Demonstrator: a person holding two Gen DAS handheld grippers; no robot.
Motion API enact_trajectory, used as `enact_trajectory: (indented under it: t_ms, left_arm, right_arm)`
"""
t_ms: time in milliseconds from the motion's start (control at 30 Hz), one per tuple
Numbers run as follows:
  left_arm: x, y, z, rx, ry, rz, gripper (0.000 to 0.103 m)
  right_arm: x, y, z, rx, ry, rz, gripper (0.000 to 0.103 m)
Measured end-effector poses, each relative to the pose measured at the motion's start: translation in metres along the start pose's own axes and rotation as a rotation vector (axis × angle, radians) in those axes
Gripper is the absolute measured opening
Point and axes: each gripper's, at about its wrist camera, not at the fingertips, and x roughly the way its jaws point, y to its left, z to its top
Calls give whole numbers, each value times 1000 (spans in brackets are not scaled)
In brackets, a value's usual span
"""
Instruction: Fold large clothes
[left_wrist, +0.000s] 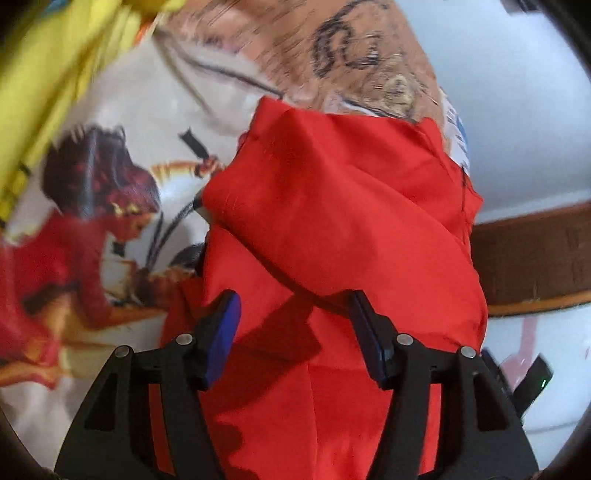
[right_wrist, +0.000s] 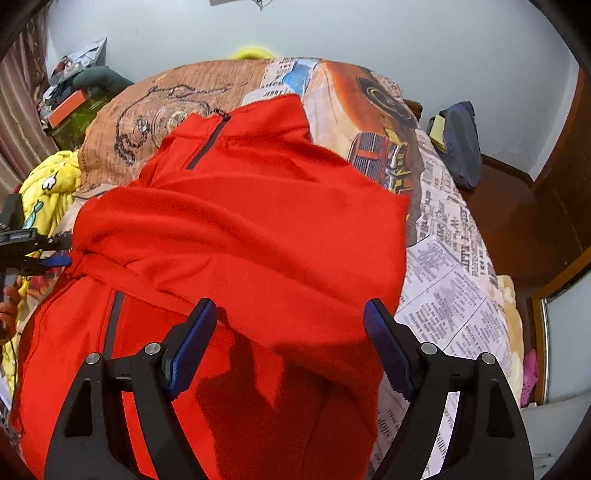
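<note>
Hovering with jaws released, both the left gripper (left_wrist: 293, 314) and right gripper (right_wrist: 290, 321) are risking the red jacket's (right_wrist: 240, 221) loose fold slipping open on the bed (right_wrist: 443, 258).

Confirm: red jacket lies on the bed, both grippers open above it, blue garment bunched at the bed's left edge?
Not blue: the bunched garment at the left edge is yellow, per the right wrist view. The red jacket lies on the bed; left gripper and right gripper are open.

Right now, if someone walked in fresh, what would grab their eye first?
The bright red jacket, folded over itself in the middle of the bed. Under it lies the printed bedcover with newsprint and an orange car, and yellow cartoon-print bedding is bunched at the left edge.
</note>
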Motion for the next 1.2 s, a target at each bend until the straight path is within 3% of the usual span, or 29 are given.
enact_trajectory:
  t_ms: [100,167,200,233,300,433,700,900,1133,1200]
  left_arm:
    - [8,0,8,-43,-43,-36,59]
    - [10,-10,15,-13,-63,-40,52]
    - [10,-15,18,11,-73,-16,40]
    - [12,-19,20,33,-78,4,21]
    - [9,-34,21,97,-87,50,4]
    - [-17,-66,13,231,-201,137,1]
    - [-89,-96,-11,323,-326,146,1]
    - [-76,-78,-19,309,-268,227,1]
    - [-7,-43,-43,411,-141,471,3]
    - [6,-38,-49,434,-122,502,7]
  right_arm:
    - [0,0,-3,-1,5,-3,79]
    - [-1,-2,-4,3,9,-1,79]
    - [-2,-2,-5,4,13,-1,79]
    - [-3,-2,-5,3,17,1,79]
    - [-6,0,-7,0,14,6,79]
    - [-9,7,-8,-20,12,14,79]
    - [-16,18,-4,-26,-7,40,79]
    - [-20,19,-3,-5,-20,59,79]
    - [-5,13,-3,28,15,71,79]
    - [6,8,-2,43,42,53,79]
